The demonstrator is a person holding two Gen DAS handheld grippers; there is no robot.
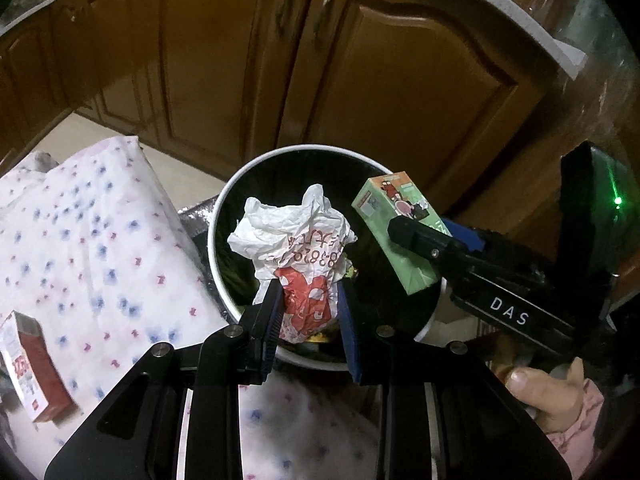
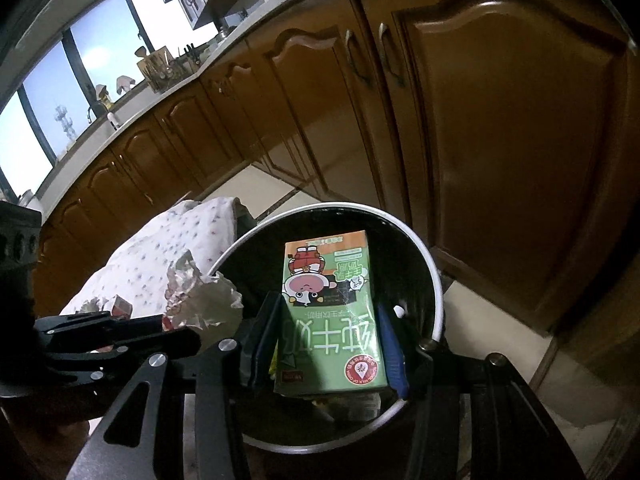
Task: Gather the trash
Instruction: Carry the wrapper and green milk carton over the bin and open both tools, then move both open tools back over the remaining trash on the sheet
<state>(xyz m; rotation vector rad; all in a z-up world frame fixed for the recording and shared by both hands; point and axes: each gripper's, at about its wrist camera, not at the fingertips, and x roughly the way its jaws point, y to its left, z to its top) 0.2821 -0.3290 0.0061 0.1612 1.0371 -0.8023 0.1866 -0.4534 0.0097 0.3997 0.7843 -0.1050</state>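
Observation:
My left gripper [image 1: 310, 292] is shut on a crumpled white and red wrapper [image 1: 296, 248] and holds it over the open round trash bin [image 1: 218, 216], which has a white rim and a dark inside. My right gripper [image 2: 328, 320] is shut on a green milk carton [image 2: 330, 316] and holds it over the same bin [image 2: 438, 292]. The carton [image 1: 400, 236] and right gripper [image 1: 404, 234] show in the left wrist view at the bin's right side. The wrapper [image 2: 200, 300] and the left gripper [image 2: 192, 334] show in the right wrist view at the bin's left rim.
A table with a white flowered cloth [image 1: 100, 248] stands left of the bin; a red and white carton [image 1: 32, 372] lies on it. Brown kitchen cabinets [image 1: 280, 80] run close behind the bin. Tiled floor [image 2: 496, 320] lies to the right.

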